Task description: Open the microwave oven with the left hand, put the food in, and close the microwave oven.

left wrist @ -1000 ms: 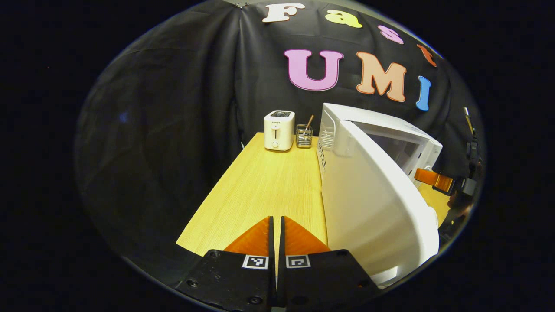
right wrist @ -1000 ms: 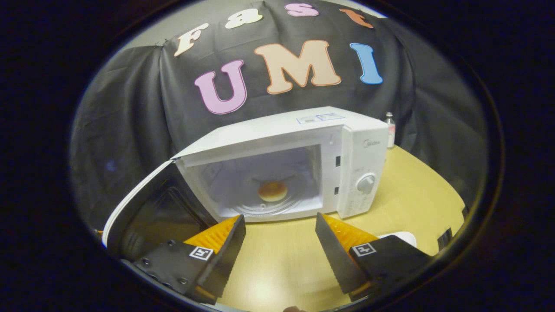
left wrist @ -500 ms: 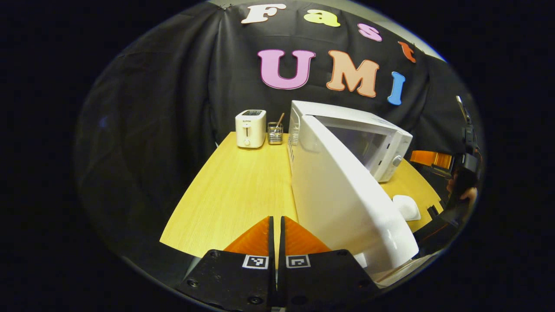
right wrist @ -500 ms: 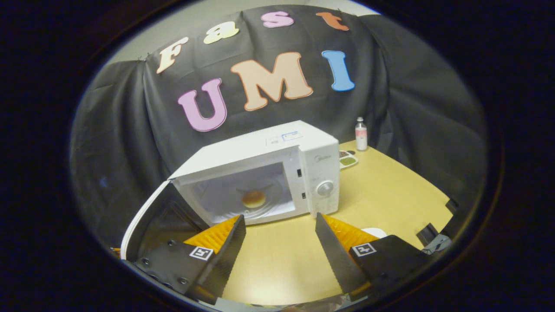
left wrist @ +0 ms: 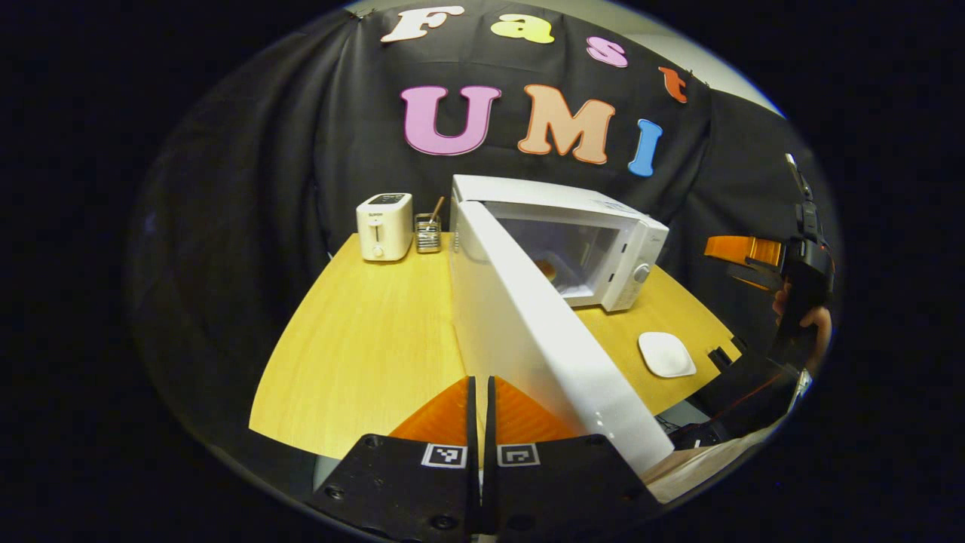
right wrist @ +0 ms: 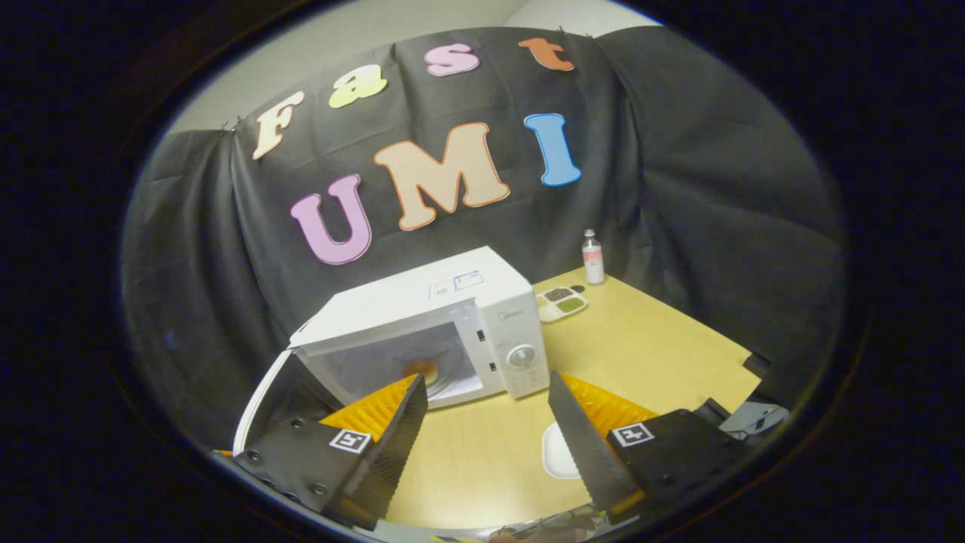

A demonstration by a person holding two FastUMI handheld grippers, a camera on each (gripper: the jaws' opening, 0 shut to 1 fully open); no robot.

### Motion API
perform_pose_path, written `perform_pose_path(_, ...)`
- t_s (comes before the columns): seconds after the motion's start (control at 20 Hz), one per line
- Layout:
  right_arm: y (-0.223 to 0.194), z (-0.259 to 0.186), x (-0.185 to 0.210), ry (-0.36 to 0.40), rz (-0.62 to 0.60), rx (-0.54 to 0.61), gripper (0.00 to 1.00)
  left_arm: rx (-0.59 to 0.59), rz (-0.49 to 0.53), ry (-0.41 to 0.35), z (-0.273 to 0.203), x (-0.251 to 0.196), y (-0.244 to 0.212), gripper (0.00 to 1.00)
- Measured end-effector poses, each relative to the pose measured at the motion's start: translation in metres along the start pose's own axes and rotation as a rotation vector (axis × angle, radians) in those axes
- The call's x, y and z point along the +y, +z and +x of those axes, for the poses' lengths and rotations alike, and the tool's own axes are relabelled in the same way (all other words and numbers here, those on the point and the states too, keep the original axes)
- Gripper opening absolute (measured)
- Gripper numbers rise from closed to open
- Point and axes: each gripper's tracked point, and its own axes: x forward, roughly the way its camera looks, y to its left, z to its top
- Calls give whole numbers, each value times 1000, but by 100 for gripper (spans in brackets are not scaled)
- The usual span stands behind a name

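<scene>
Microwave oven (right wrist: 422,332) sits on the surface (left wrist: 362,347), door (left wrist: 528,332) swung open, bun (right wrist: 427,369) inside. Left gripper (left wrist: 480,411) clenched, empty, near the door's edge. Right gripper (right wrist: 486,422) released, well apart from oven.

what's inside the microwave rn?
One round browned piece of food sits in the microwave cavity, door swung open. In the right gripper view a finger covers part of the cavity floor.

A toaster (left wrist: 384,226) and cutlery holder (left wrist: 428,233) share my desk's (left wrist: 362,354) far left corner; a bottle (right wrist: 593,258) and snack tray (right wrist: 562,303) sit far right, a white dish (left wrist: 666,354) near its front edge.
</scene>
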Motion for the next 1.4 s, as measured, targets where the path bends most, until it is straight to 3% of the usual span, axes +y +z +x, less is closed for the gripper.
perform_pose_path(0.05, 3, 0, -6, -6, -1, -3, 99, 7, 13, -14, 2, -8, 2, 0)
perform_pose_path(0.1, 8, 1, -13, -14, -5, -9, 91, 10, 20, -15, 6, -13, 3, 0)
perform_pose_path(0.2, 14, 4, -27, -25, -12, -13, 91, 20, 16, -28, 15, -26, 5, 0)
perform_pose_path(0.25, 17, 7, -32, -24, -12, -11, 99, 23, 13, -33, 20, -34, 7, 1)
perform_pose_path(0.3, 18, 10, -37, -22, -15, -5, 91, 25, 13, -35, 24, -43, 10, 1)
perform_pose_path(0.4, 21, 16, -48, -18, -20, 12, 91, 31, 25, -34, 34, -58, 15, 1)
perform_pose_path(0.45, 23, 18, -53, -13, -20, 18, 99, 32, 27, -33, 39, -66, 19, 0)
perform_pose_path(0.5, 25, 22, -55, -7, -18, 25, 99, 32, 26, -33, 44, -74, 21, 1)
perform_pose_path(0.55, 27, 25, -59, -2, -17, 31, 91, 35, 19, -34, 49, -82, 21, 1)
perform_pose_path(0.65, 29, 34, -70, 2, -23, 38, 91, 39, -4, -33, 58, -100, 26, 0)
perform_pose_path(0.7, 29, 38, -76, 0, -26, 44, 99, 37, -12, -31, 62, -107, 28, 1)
perform_pose_path(1.4, 36, 85, -130, 38, -1, 90, 100, -25, -23, -22, 136, -189, 75, 0)
